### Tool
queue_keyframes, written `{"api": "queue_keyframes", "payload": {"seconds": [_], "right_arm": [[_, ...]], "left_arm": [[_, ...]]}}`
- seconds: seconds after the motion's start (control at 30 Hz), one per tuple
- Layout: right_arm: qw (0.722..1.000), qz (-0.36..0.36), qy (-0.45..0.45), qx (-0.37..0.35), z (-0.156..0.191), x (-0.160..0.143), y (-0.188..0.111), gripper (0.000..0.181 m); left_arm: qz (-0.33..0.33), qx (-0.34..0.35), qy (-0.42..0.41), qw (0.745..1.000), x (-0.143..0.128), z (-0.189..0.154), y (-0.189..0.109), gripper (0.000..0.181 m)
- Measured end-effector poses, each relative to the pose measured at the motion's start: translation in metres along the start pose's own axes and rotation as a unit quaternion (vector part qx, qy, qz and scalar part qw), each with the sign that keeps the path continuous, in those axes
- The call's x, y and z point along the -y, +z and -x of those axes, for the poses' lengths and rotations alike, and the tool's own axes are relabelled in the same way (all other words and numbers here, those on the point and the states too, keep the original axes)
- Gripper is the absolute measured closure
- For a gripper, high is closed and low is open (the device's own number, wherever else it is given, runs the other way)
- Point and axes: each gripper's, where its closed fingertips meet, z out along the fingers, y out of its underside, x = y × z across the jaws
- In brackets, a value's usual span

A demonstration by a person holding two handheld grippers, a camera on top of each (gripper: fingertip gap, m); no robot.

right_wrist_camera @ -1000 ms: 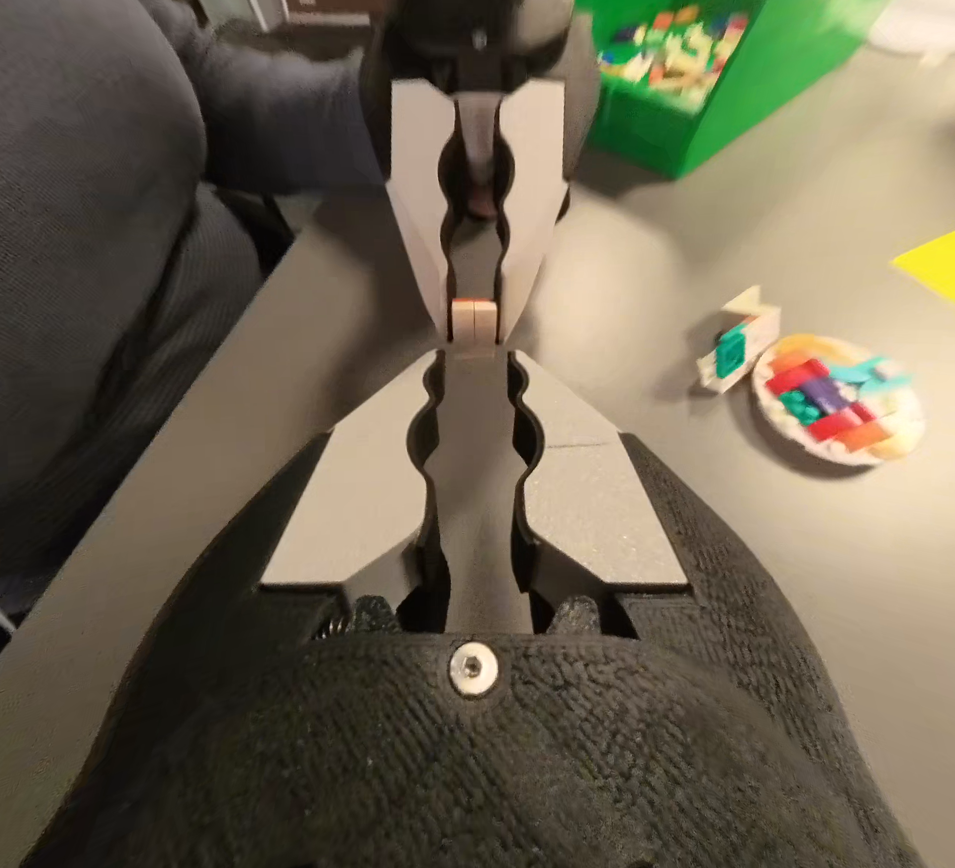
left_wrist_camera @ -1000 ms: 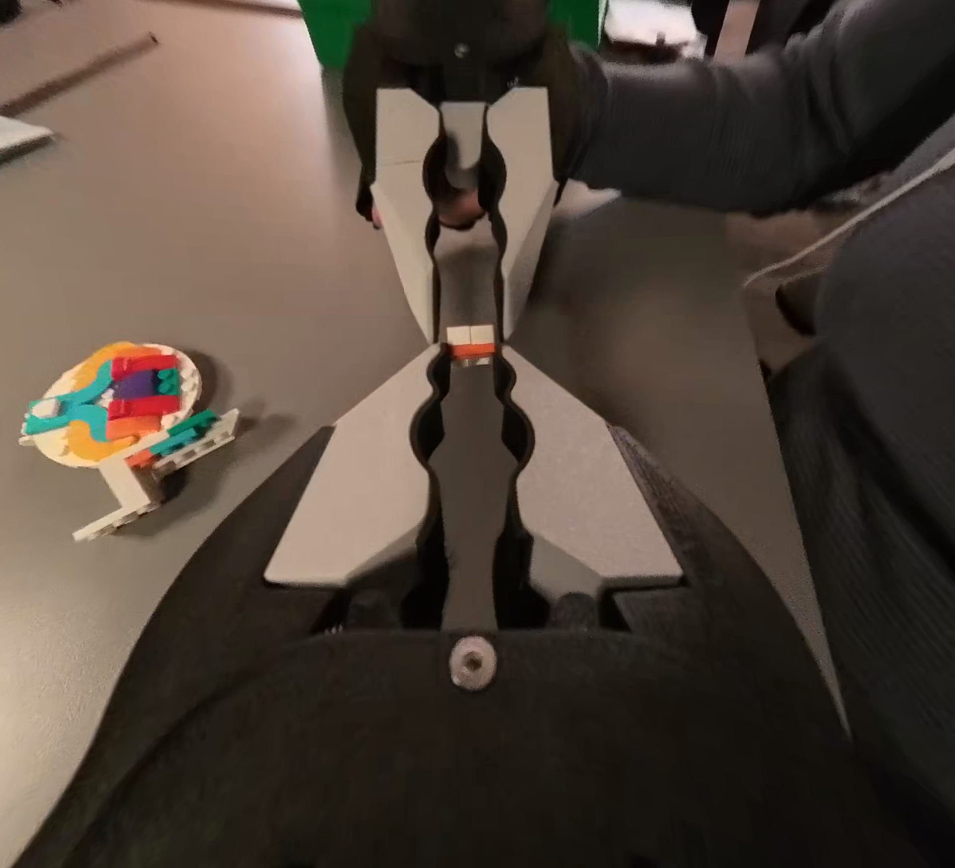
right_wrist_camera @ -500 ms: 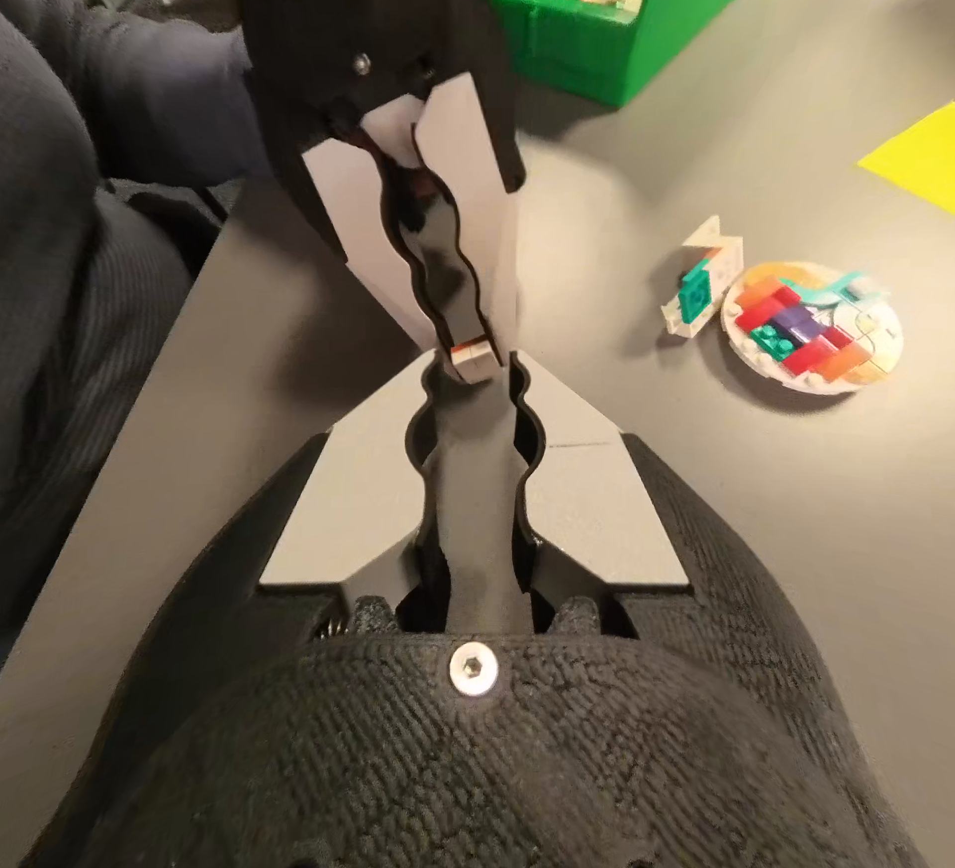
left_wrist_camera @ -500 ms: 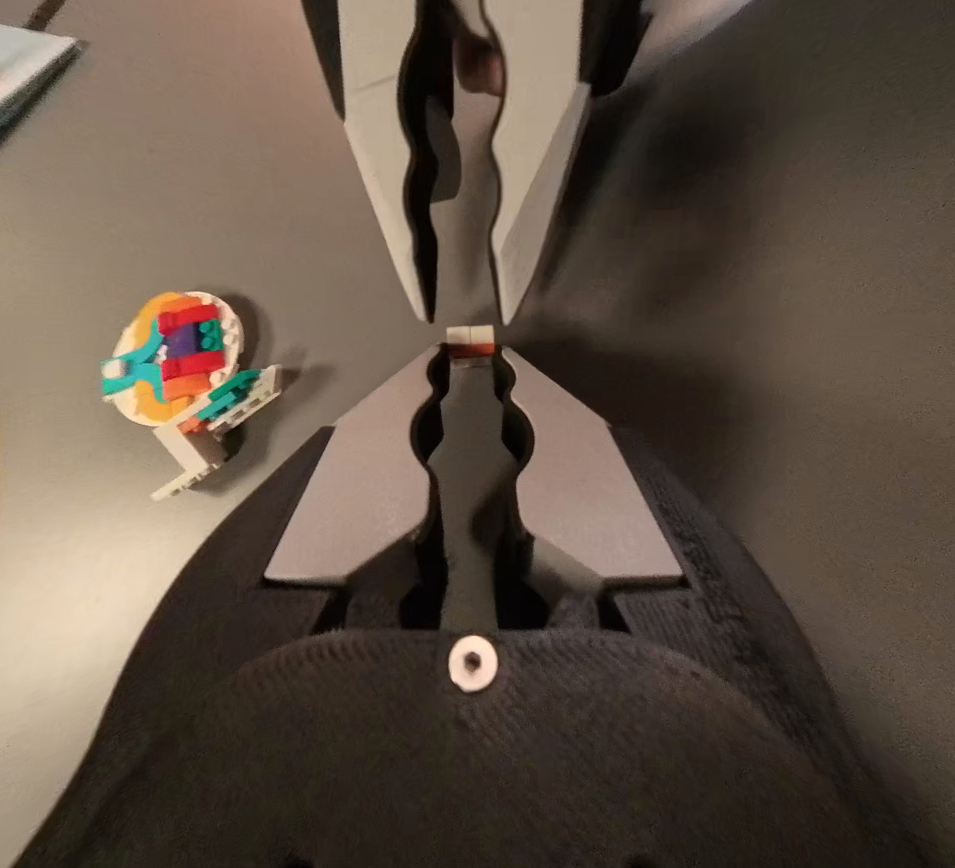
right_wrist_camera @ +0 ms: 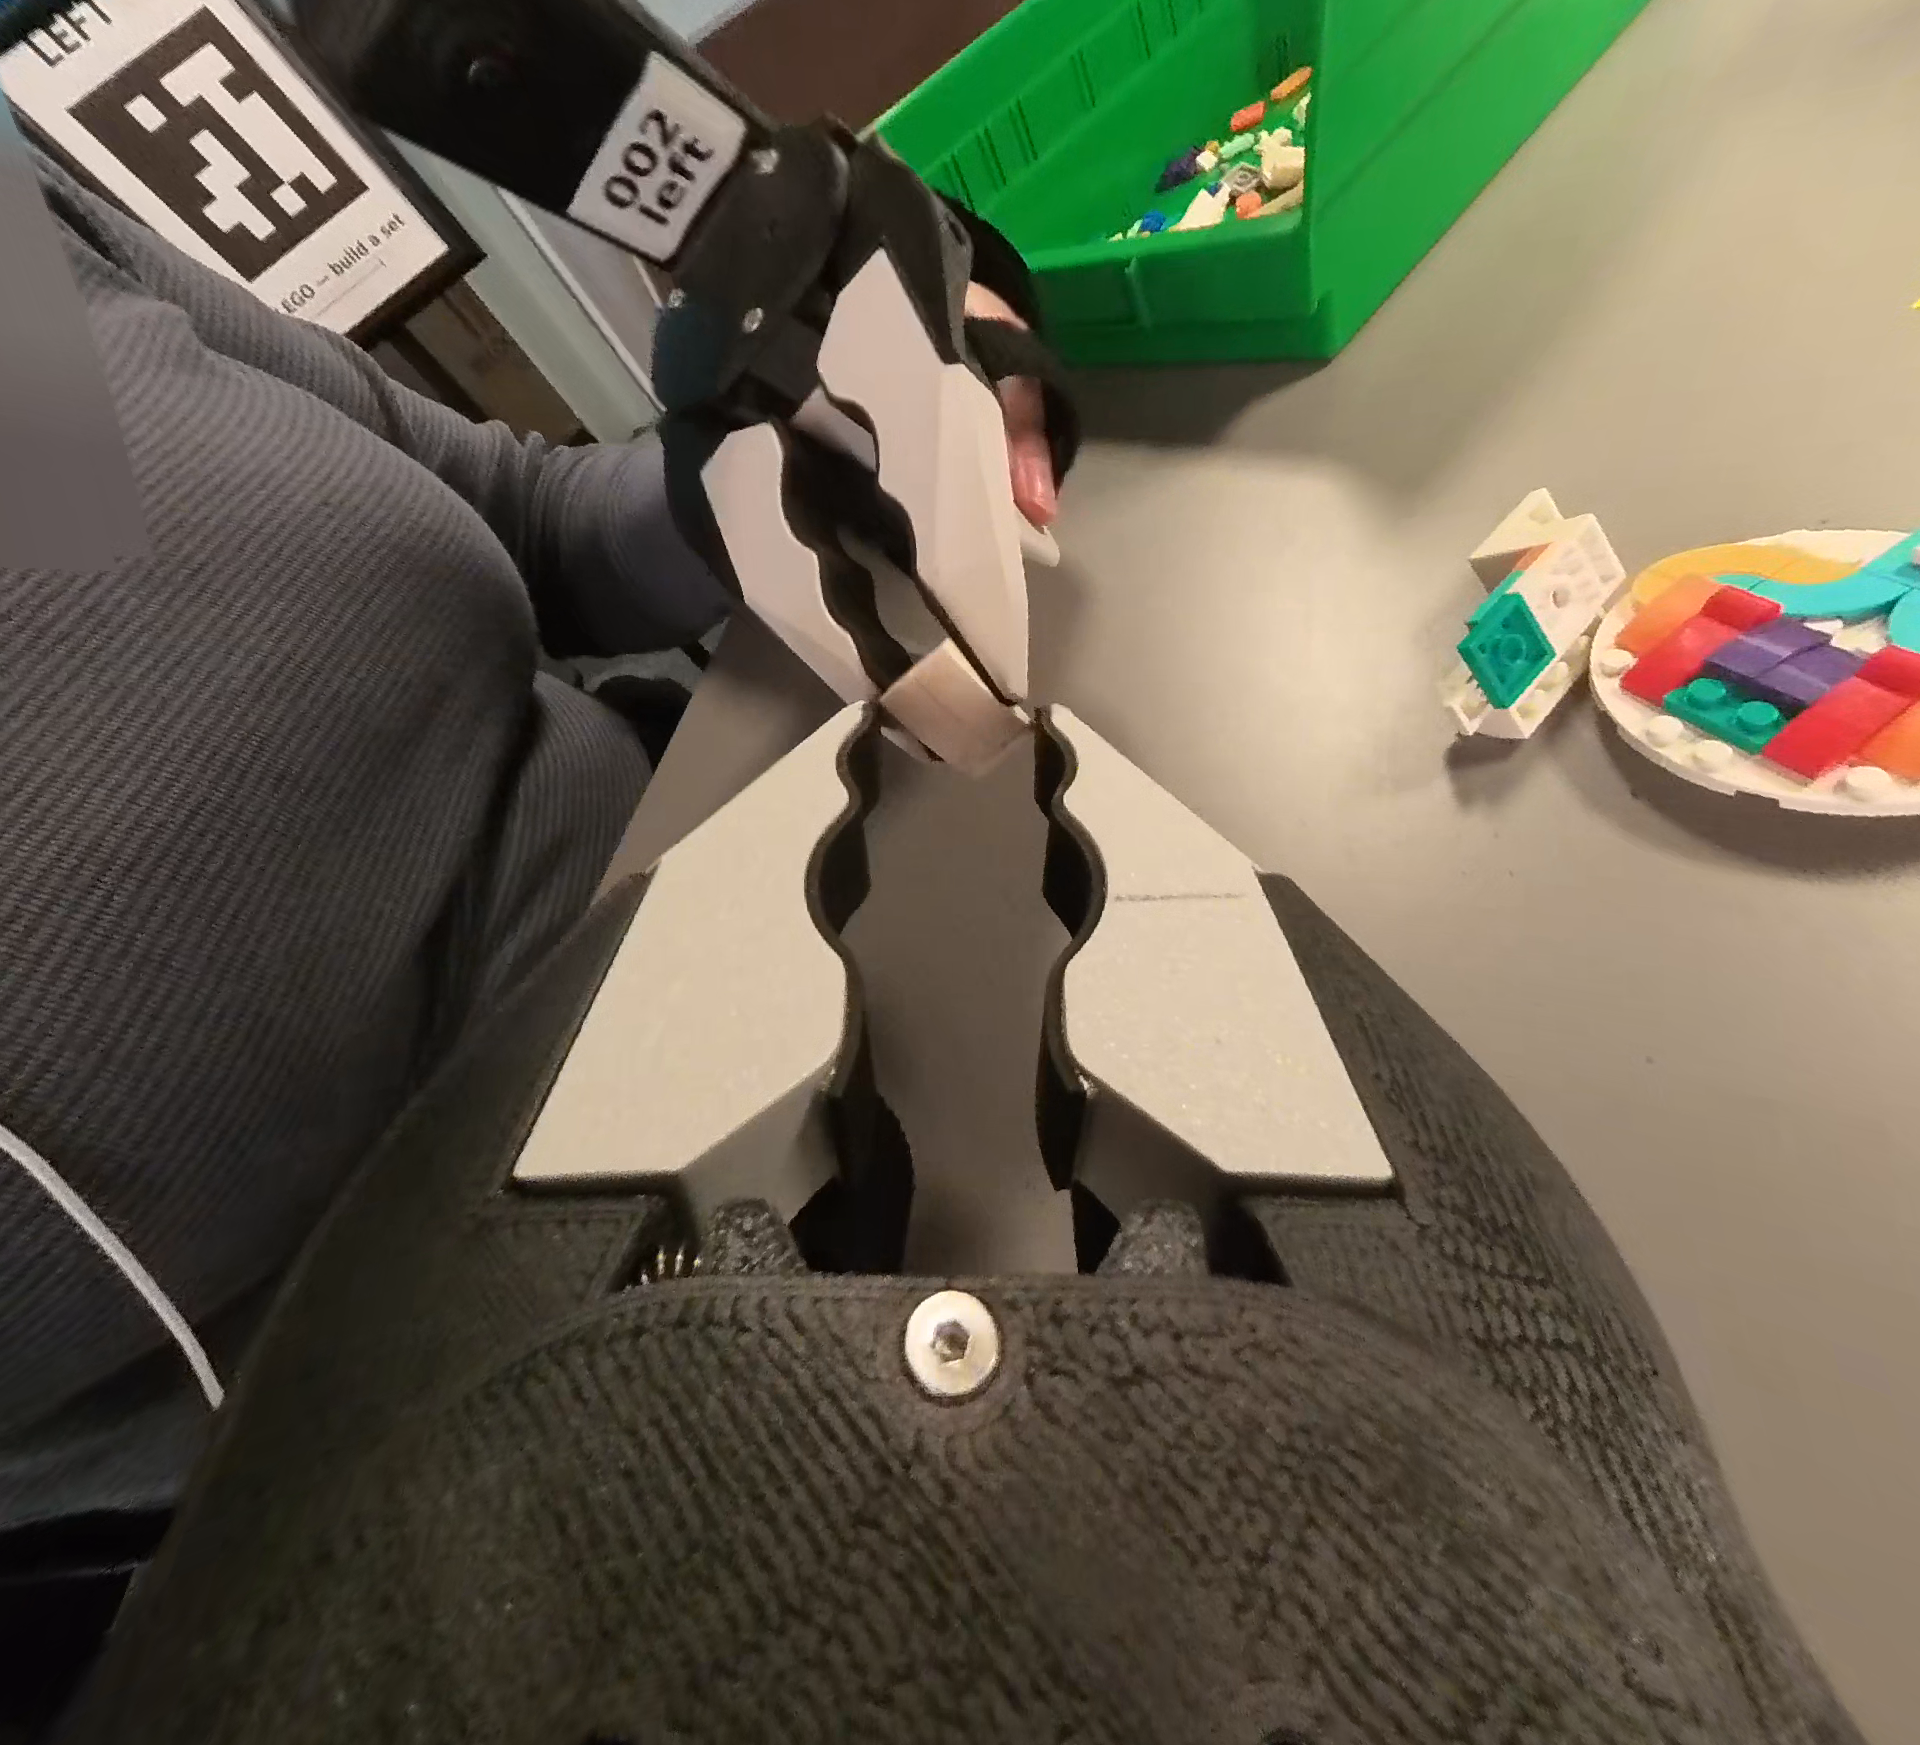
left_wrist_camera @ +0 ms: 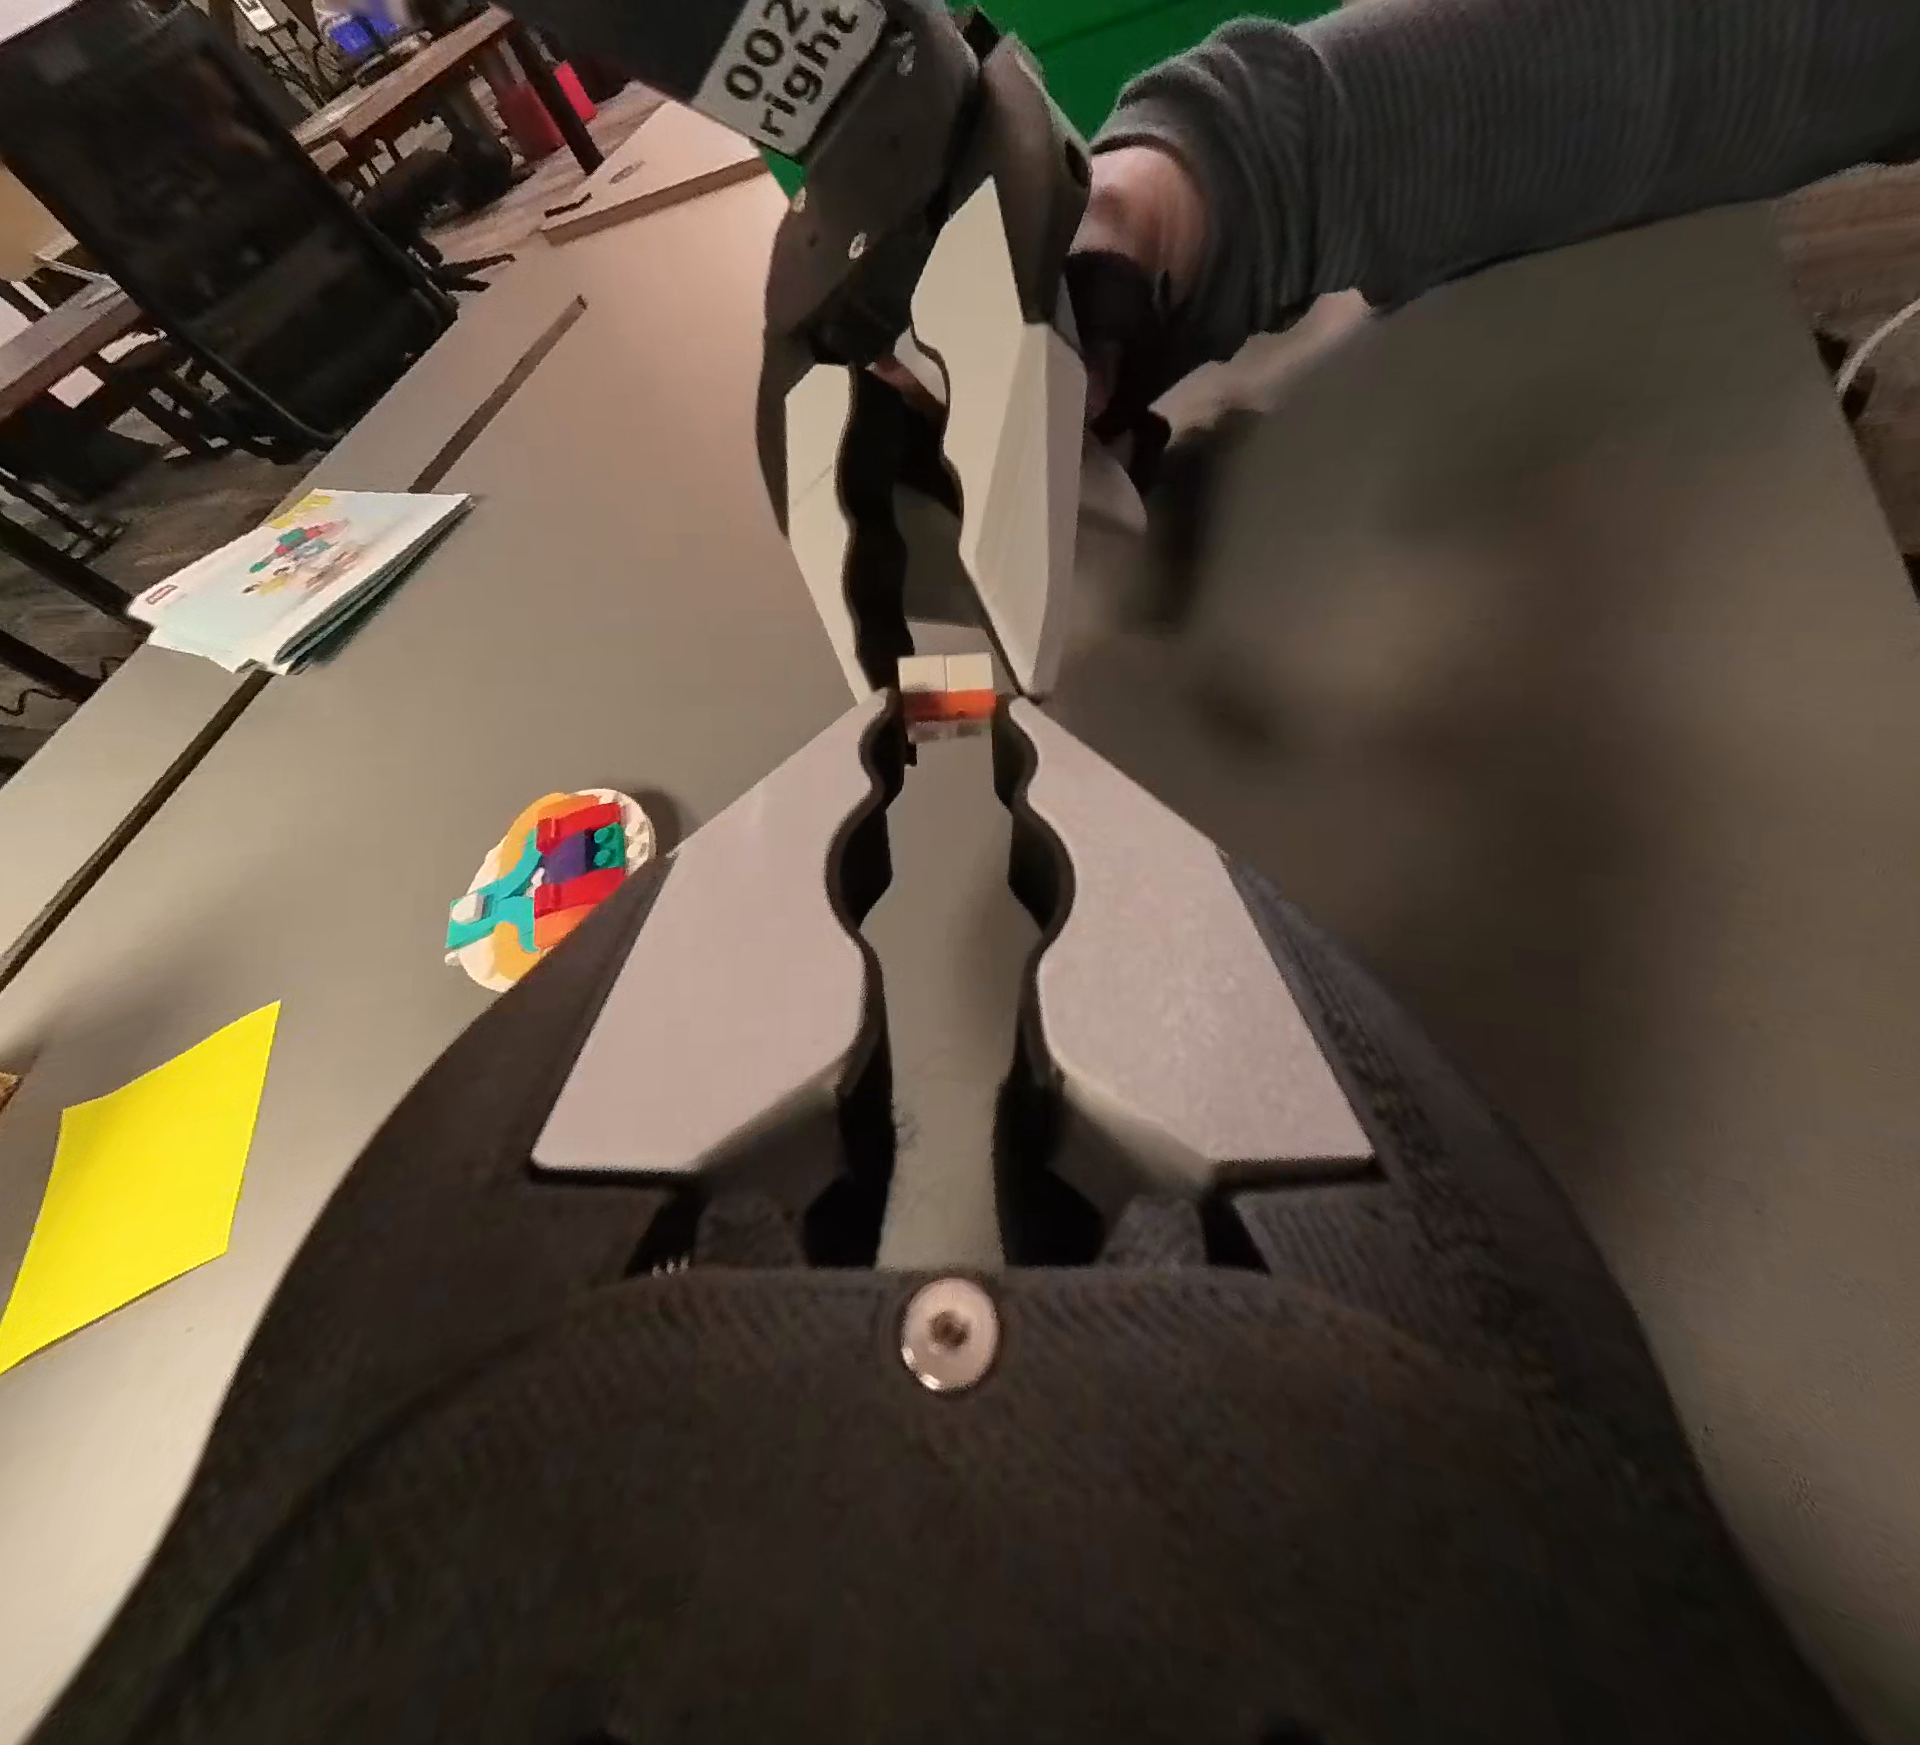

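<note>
grey table [left_wrist_camera: 582,615]: left tool [left_wrist_camera: 948,708], right tool [right_wrist_camera: 954,727] tip-to-tip, both pinching small brick stack [left_wrist_camera: 943,703].

Lettered stickers [left_wrist_camera: 792,71], lettered placard [right_wrist_camera: 197,126], booklet [left_wrist_camera: 312,573]

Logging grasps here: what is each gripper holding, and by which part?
Both the left gripper and the right gripper pinch one small white-and-orange brick stack at their fingertips, from opposite ends.

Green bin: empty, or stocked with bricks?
Stocked. The right wrist view shows loose mixed-colour bricks piled in the green bin's open compartment.
</note>
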Motion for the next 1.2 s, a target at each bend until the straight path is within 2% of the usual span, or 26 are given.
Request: {"api": "queue_keyframes", "payload": {"seconds": [0.23, 0.43, 0.53, 0.63, 0.73, 0.8, 0.87, 1.0, 1.07, 1.2], "right_arm": [[0.997, -0.064, 0.009, 0.029, 0.006, 0.019, -0.008, 0.162], [0.998, -0.061, 0.017, 0.022, 0.002, 0.017, -0.008, 0.156], [0.997, -0.064, -0.035, 0.007, 0.004, 0.021, -0.01, 0.154], [0.989, -0.058, -0.134, -0.019, 0.012, 0.023, -0.014, 0.157], [0.974, -0.032, -0.221, -0.042, 0.019, 0.021, -0.014, 0.156], [0.968, -0.009, -0.242, -0.064, 0.017, 0.017, -0.012, 0.156], [0.969, -0.005, -0.238, -0.065, 0.016, 0.017, -0.01, 0.159], [0.979, -0.017, -0.198, -0.048, 0.017, 0.017, -0.006, 0.161], [0.981, -0.018, -0.189, -0.05, 0.014, 0.017, -0.005, 0.167], [0.98, -0.012, -0.186, -0.062, 0.01, 0.016, -0.007, 0.161]], "left_arm": [[-0.078, 0.008, -0.05, 0.996, 0.018, 0.008, -0.01, 0.165], [-0.043, 0.02, -0.031, 0.998, 0.01, 0.01, -0.007, 0.167], [-0.041, 0.0, -0.057, 0.998, 0.009, 0.008, -0.006, 0.167], [-0.05, -0.037, -0.098, 0.993, 0.009, 0.004, -0.007, 0.167], [-0.067, -0.079, -0.139, 0.985, 0.013, -0.003, -0.009, 0.167], [-0.078, -0.101, -0.173, 0.977, 0.015, -0.004, -0.01, 0.167], [-0.082, -0.104, -0.178, 0.975, 0.017, -0.004, -0.01, 0.167], [-0.051, -0.075, -0.141, 0.986, 0.009, -0.004, -0.004, 0.167], [-0.04, -0.069, -0.127, 0.989, 0.008, -0.006, -0.002, 0.167], [-0.04, -0.064, -0.139, 0.987, 0.007, -0.003, -0.002, 0.167]]}}
